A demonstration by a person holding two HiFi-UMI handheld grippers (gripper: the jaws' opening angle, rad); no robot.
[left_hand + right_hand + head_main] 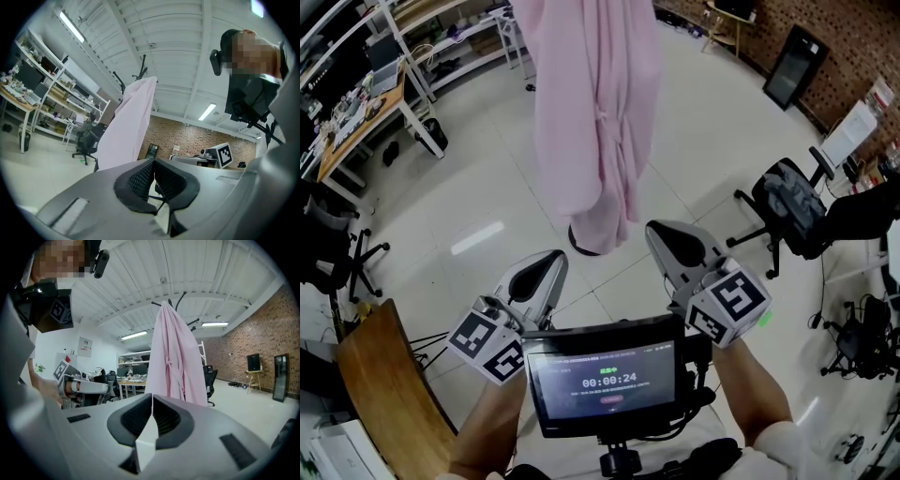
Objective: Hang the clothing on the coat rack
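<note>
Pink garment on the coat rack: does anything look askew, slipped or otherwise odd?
Nothing stands out. The pink garment hangs straight down from the top of the coat rack, its hooks poking out above it. The left tool and right tool are both shut, empty and clear of the cloth.

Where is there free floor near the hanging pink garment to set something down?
Bare floor lies between the pink garment and the desk, and between the garment and the black office chair. The right edge, past that chair, is crowded.

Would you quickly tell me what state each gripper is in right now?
Left gripper: closed, holding nothing.
Right gripper: closed, holding nothing.
</note>
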